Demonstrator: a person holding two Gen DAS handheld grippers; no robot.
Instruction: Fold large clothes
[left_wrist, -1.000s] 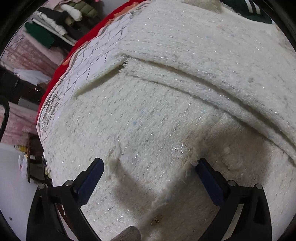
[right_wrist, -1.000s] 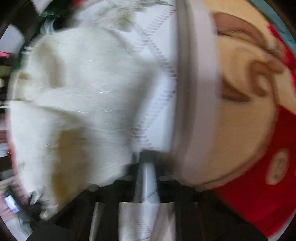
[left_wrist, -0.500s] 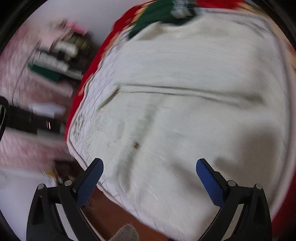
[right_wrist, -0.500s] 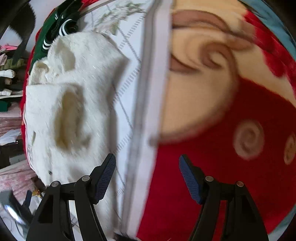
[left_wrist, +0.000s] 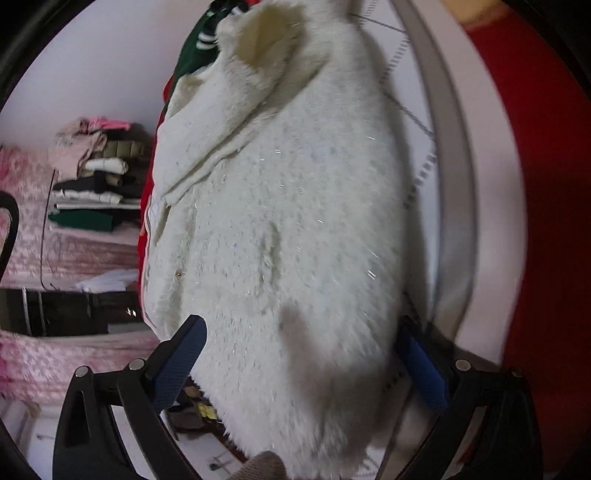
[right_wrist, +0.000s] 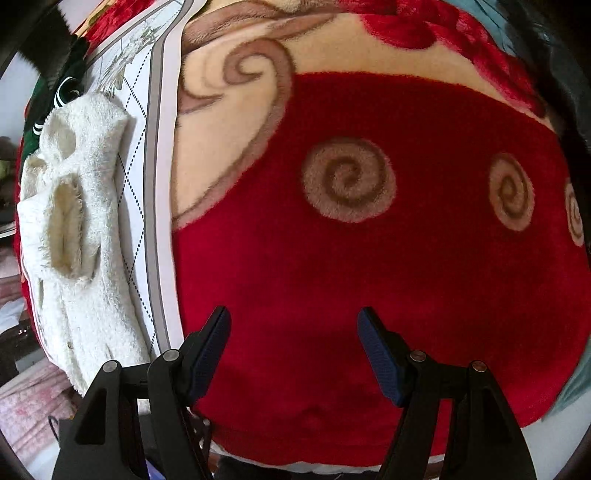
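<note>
Lying folded on a white quilted sheet (left_wrist: 421, 122), the fuzzy white garment (left_wrist: 280, 229) is filling most of the left wrist view, its sleeve (left_wrist: 207, 147) doubled over the body toward the upper left and a yellowish lining showing at the top opening. The left gripper (left_wrist: 301, 363) is hovering over the near end of the garment with its blue pads (left_wrist: 177, 363) spread wide apart, nothing pinched between them; the view is a bit blurred. A gloved fingertip (left_wrist: 264, 467) is poking in at the bottom edge. A green striped garment (left_wrist: 195, 40) is peeking out behind the top of the white one. Off the bed, at left, a stack of folded clothes (left_wrist: 92, 177) is sitting on a pink patterned surface (left_wrist: 70, 243). In the right wrist view the right gripper (right_wrist: 293, 354) is hanging over a red blanket with tan spirals (right_wrist: 347, 181), jaws standing apart and empty, well clear of the clothing. The same white garment (right_wrist: 85, 236) is lying at the far left of that view, on the quilted sheet (right_wrist: 136, 206) whose grey-banded border (right_wrist: 157, 184) is running between it and the red blanket. The green striped piece (right_wrist: 59, 88) is showing beyond the white garment's top end there too.
</note>
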